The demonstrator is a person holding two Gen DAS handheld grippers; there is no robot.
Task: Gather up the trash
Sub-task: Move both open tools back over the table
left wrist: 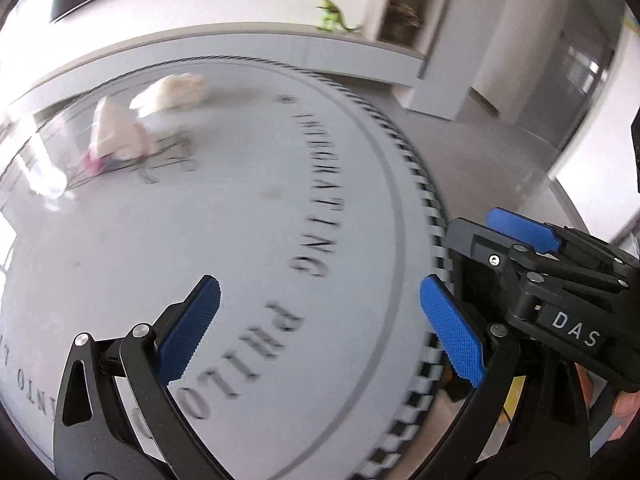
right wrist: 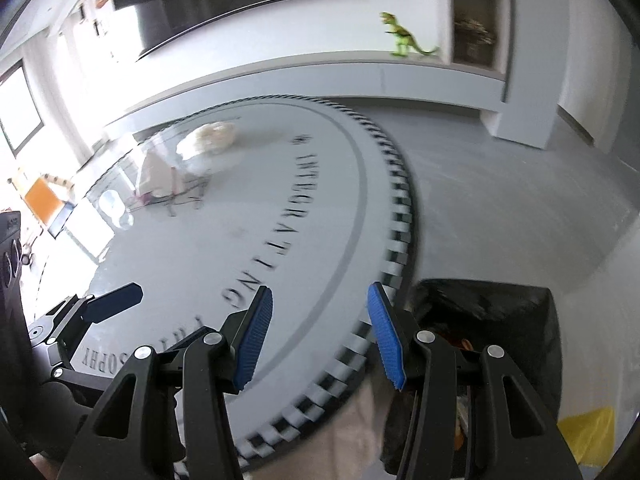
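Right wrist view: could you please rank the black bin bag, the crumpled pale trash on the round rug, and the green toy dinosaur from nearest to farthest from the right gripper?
From the right gripper:
1. Black bin bag, just right of the jaws, on the floor.
2. Crumpled pale trash, far side of the round grey rug, left.
3. Green toy dinosaur, on the ledge at the wall.

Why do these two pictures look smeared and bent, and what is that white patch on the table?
Left wrist view: the table lettering and the trash pile smear with motion blur; window glare whitens the glass. Right wrist view: the fisheye lens bows the ledge; the toy dinosaur stays fairly sharp.
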